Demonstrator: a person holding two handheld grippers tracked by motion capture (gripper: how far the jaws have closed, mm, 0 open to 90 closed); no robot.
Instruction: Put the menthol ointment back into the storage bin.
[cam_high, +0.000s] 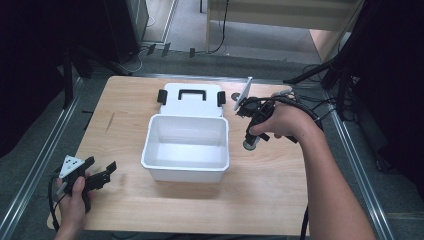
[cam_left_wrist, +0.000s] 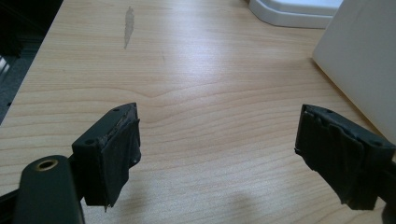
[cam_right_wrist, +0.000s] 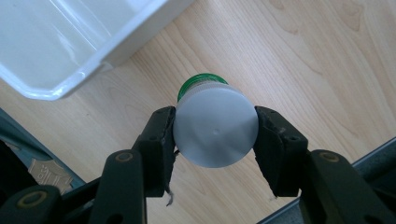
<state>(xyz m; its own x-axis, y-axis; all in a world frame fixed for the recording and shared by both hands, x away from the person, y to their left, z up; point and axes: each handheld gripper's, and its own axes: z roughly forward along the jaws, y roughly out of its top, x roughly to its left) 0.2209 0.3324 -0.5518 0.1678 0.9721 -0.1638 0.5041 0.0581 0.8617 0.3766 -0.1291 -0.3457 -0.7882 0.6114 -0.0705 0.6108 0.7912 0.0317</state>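
A small white bottle with a green cap (cam_right_wrist: 214, 130) hangs above the wooden table, clamped between the jaws of my right gripper (cam_right_wrist: 215, 140). In the high view that right gripper (cam_high: 252, 140) points down just right of the open white bin (cam_high: 186, 172), and the bottle (cam_high: 250, 144) sits at its tip. The bin's rim (cam_right_wrist: 56, 88) lies at the upper left of the right gripper view. My left gripper (cam_high: 102, 175) rests near the table's front left corner, jaws wide apart with nothing between them (cam_left_wrist: 217, 149).
The bin's white lid (cam_high: 192, 100) with black handle and latches lies flat behind the bin. The bin wall (cam_left_wrist: 359, 60) stands right of the left jaws. Metal rails run along both table sides; dark stands and cables sit at the back.
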